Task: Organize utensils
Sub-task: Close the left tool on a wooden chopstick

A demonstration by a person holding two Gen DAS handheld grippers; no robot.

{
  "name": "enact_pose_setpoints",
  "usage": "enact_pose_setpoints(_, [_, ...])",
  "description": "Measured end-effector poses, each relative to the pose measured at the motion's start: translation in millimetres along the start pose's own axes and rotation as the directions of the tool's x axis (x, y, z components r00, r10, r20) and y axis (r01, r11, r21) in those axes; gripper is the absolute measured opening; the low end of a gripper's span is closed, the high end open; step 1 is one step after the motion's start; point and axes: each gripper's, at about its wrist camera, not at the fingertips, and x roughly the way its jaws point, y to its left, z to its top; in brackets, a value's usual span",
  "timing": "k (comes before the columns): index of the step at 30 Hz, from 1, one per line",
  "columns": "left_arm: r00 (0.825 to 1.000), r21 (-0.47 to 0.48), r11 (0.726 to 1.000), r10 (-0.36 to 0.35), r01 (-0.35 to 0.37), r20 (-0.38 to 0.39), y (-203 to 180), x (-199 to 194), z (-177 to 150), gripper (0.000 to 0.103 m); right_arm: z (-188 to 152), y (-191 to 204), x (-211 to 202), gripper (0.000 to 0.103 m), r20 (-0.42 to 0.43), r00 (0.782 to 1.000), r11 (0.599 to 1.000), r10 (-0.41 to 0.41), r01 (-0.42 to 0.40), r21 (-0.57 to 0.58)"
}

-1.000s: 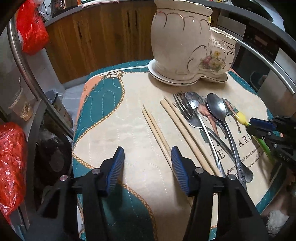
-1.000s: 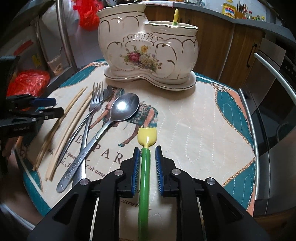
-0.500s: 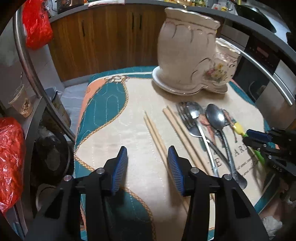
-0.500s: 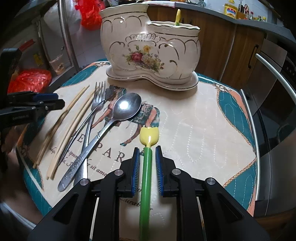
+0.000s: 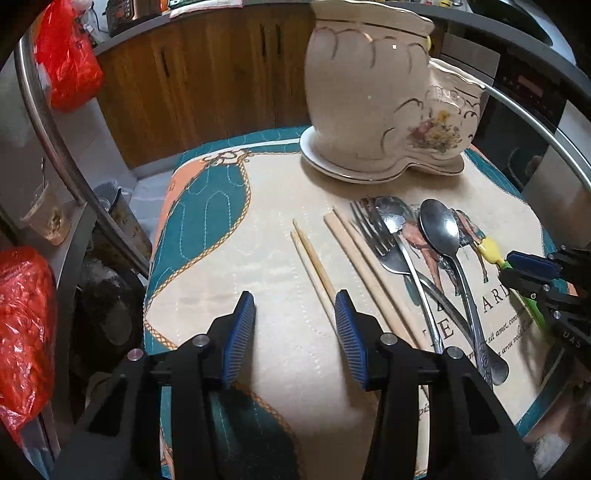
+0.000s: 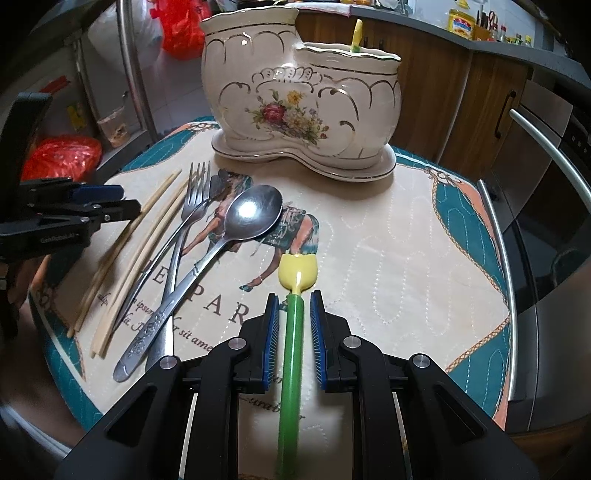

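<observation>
The holder [image 6: 301, 110] is glossy glazed ceramic with gilt lines; the spoon [image 6: 251, 216] and fork [image 6: 195, 192] are polished, reflective metal; the chopsticks [image 5: 314, 258] look like pale matt wood; the mat [image 6: 406, 258] is quilted, stitched cloth; the green-stemmed tulip utensil [image 6: 291, 332] looks like smooth plastic; the right tool [image 6: 293, 317] has ribbed blue pads [image 6: 271, 332].

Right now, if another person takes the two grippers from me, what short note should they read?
Left gripper: open, empty, hovering above the mat beside the thinner chopstick pair.
Right gripper: pads on either side of the green-handled tulip utensil, a thin gap visible at each pad, so not clearly clamped yet.
On the mat: second chopstick pair, fork, two metal spoons.
Done: one matching tulip utensil stands in the ceramic holder's lower compartment.
Left: put everything else in the holder.
</observation>
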Motion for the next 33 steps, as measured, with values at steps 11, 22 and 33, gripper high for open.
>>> enact_pose_setpoints(11, [0.996, -0.01, 0.996, -0.092, 0.092, 0.006, -2, -8, -2, 0.043, -1, -5, -2, 0.019, 0.001, 1.0, 1.0, 0.01, -0.01, 0.008])
enact_pose_setpoints(22, [0.998, -0.032, 0.998, -0.048, 0.047, -0.031, 10, -3, -8, 0.043, -1, -4, -3, 0.019, 0.001, 1.0, 1.0, 0.008, -0.008, 0.007])
enact_pose_setpoints(33, [0.999, 0.074, 0.997, -0.007, 0.01, -0.032, -16, -1, -9, 0.018, -1, -2, 0, 0.019, -0.018, 1.0, 1.0, 0.007, -0.008, -0.03])
